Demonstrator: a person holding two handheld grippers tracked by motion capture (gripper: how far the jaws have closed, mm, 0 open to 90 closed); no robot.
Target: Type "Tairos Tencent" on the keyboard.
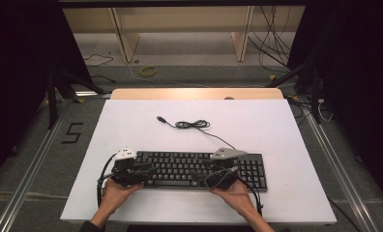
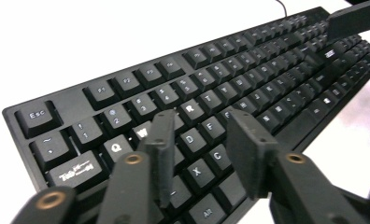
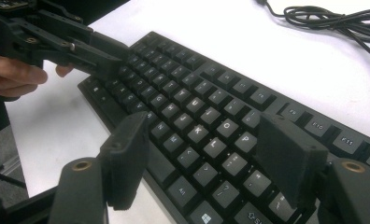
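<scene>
We hold the left gripper [image 2: 199,140] and the right gripper [image 3: 211,161] open, with nothing between the jaws, and the black keyboard [image 1: 199,169] lies on the bench [image 1: 276,130] right under both. If we dip too low, we think a jaw could press keys we don't want or push the keyboard away. We see no boxes or bowls near us.
</scene>
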